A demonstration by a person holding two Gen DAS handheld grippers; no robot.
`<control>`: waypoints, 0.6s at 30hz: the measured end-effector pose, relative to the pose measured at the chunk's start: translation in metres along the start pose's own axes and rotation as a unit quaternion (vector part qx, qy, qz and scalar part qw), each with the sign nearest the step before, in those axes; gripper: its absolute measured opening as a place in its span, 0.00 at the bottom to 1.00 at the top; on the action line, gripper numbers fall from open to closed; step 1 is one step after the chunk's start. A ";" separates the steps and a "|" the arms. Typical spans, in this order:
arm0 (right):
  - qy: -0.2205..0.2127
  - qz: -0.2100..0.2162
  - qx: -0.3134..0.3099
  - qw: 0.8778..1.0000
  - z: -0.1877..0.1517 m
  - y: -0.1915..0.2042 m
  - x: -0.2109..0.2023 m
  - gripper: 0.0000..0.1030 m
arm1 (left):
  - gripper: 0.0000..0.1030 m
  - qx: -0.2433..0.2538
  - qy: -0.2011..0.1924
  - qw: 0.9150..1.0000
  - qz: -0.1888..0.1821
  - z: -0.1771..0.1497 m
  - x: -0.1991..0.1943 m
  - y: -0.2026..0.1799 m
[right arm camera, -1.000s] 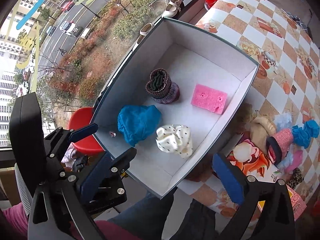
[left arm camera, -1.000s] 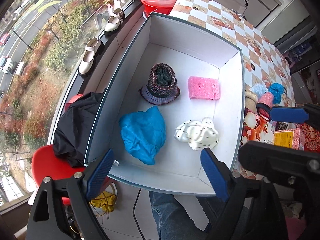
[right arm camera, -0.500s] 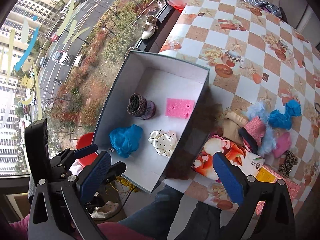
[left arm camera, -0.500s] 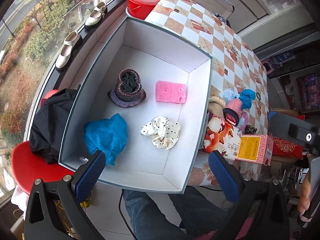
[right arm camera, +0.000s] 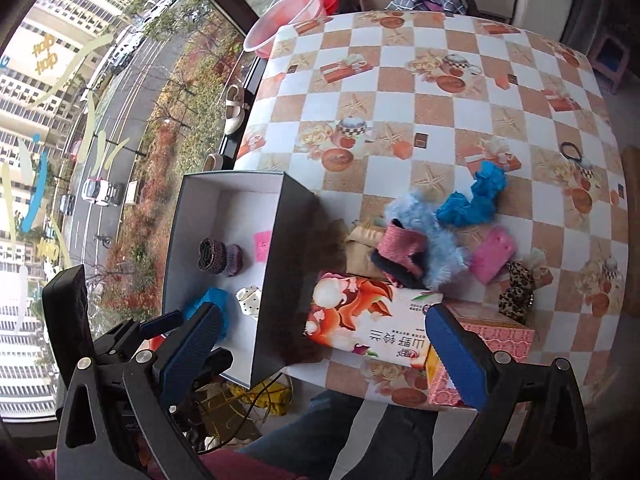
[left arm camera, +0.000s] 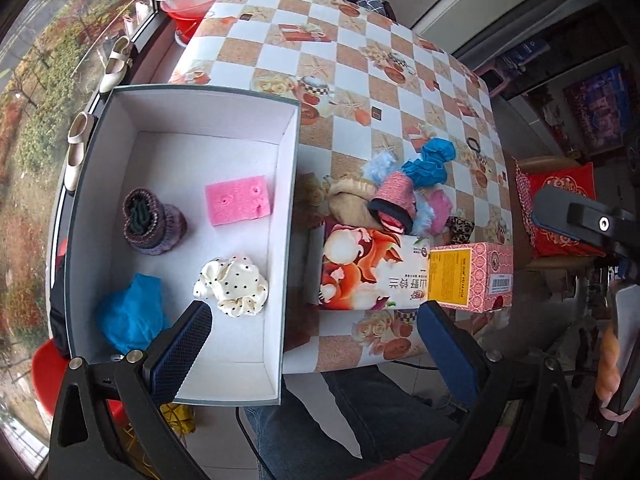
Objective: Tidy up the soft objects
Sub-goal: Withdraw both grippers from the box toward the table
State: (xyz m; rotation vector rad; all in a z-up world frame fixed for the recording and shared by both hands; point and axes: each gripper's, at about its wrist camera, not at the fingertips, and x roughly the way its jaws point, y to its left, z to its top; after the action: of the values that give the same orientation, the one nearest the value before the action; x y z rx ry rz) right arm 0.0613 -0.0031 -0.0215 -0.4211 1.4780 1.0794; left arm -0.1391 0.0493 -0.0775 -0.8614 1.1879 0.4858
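A grey box with white inside (left arm camera: 286, 216) (right arm camera: 280, 264) sits at the table's near left corner. Inside lie a pink sponge (left arm camera: 237, 205), a purple knitted hat (left arm camera: 150, 222), a blue cloth (left arm camera: 130, 314) and a white dotted scrunchie (left arm camera: 232, 286). To its right a pile of soft things holds a pink knitted piece (right arm camera: 402, 250), blue fluff (right arm camera: 434, 246), a blue cloth (right arm camera: 474, 200), a pink sponge (right arm camera: 492, 254) and a leopard scrunchie (right arm camera: 518, 292). My left gripper (left arm camera: 312, 344) hangs open over the box's near right wall. My right gripper (right arm camera: 328, 352) is open above the cartons, empty.
Two cartons, a floral one (left arm camera: 372, 268) and a pink one (left arm camera: 472, 276), lie at the table's near edge. A black hair tie (right arm camera: 572, 152) lies far right. Pink basins (right arm camera: 288, 16) stand at the far corner. Shoes (left arm camera: 78, 148) rest on the sill. A person's legs (left arm camera: 360, 412) are below.
Both grippers have risen and swung right, away from the box's inside; the box now sits left in both views and the pile on the tablecloth has come into view.
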 end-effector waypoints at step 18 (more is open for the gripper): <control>-0.054 -0.015 0.132 0.990 0.003 -0.150 -0.057 1.00 | 1.00 0.051 0.030 0.998 0.032 0.042 0.029 -0.074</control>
State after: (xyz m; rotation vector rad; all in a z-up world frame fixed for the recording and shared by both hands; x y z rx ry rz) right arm 0.1935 -0.0947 -0.0248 -0.1953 1.4875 0.8548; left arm -0.0498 0.0351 -0.0760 -0.7562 1.2873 0.4502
